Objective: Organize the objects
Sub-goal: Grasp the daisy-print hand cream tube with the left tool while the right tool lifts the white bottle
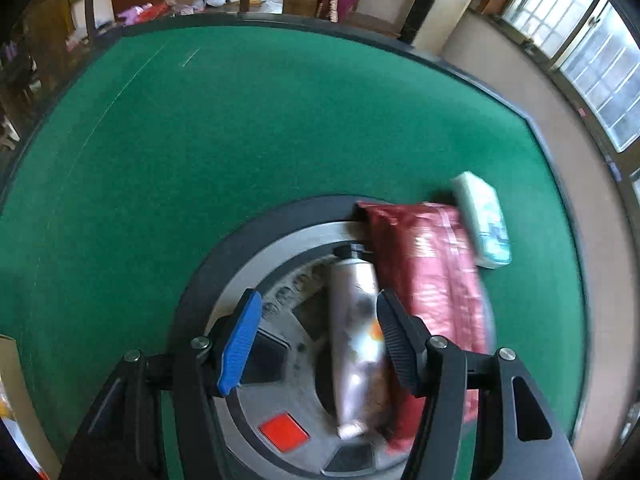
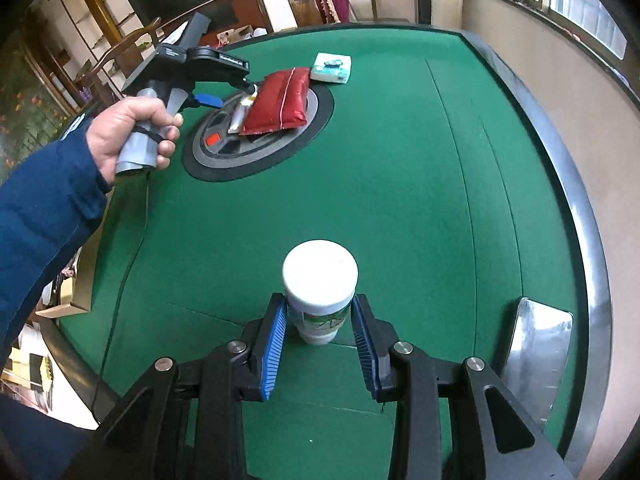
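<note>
The white-lidded jar (image 2: 320,292) stands low in the centre of the right wrist view, pinched just under its lid by the right gripper (image 2: 320,322); its plastic looks stiff, light and a little slick, so a squeeze on the body below the lid rim seems safest. In the lower centre of the left wrist view, the left gripper (image 1: 318,340) hangs spread and empty over a silver tube (image 1: 358,336) lying on the round hub (image 1: 240,248) of the green table (image 1: 160,160). The tube looks soft and dentable, best taken mid-body. A puffy red pouch (image 1: 432,280) touches it.
</note>
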Tool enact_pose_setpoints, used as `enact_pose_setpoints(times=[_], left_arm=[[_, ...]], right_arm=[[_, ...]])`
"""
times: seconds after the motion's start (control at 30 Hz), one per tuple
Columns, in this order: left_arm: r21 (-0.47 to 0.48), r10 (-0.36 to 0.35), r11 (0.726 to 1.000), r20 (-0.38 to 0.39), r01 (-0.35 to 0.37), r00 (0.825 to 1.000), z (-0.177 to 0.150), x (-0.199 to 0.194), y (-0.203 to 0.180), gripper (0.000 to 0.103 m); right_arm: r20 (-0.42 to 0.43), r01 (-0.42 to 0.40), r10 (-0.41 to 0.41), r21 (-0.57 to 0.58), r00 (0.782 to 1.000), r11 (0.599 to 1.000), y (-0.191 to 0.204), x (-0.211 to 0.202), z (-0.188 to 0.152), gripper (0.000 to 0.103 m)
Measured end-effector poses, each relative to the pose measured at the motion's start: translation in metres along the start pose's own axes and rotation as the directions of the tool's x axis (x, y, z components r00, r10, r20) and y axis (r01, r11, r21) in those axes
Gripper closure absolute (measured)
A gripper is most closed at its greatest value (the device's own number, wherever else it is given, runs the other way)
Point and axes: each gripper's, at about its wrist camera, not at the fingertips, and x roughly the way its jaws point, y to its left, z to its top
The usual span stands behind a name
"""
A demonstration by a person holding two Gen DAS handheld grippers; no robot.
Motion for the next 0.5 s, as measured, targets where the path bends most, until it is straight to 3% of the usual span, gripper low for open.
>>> enact_pose_setpoints(times=[0.23,0.27,0.3,0.5], left_arm=[[0.113,0.117,0.986,0.049,-0.122,0.992,0.008,0.015,-0.019,0.047],[0.12,0.131,0.983,0.062,-0.137,0.989,0.006,0.014,-0.019,0.058],[0.115,0.138,0.983,0.075,-0.146,0.988,0.004,0.012,-0.016,0.076],[0.067,0.065,0.995,0.096,-0.072,0.993,-0.025,-0.008,0.014,0.076]], right_arm=[[-0.01,-0.013,0.013,-0.012,1.0,1.0,-0.003,0.002,-0.001,0.067],[-0.008,-0.013,0.013,-0.014,1.0,1.0,-0.003,0.003,-0.001,0.067],[-0.004,-0.013,0.013,-0.017,1.0,1.0,-0.003,0.003,0.0,0.067],[0.008,-0.012,0.012,0.001,1.0,1.0,-0.006,0.011,0.008,0.067]])
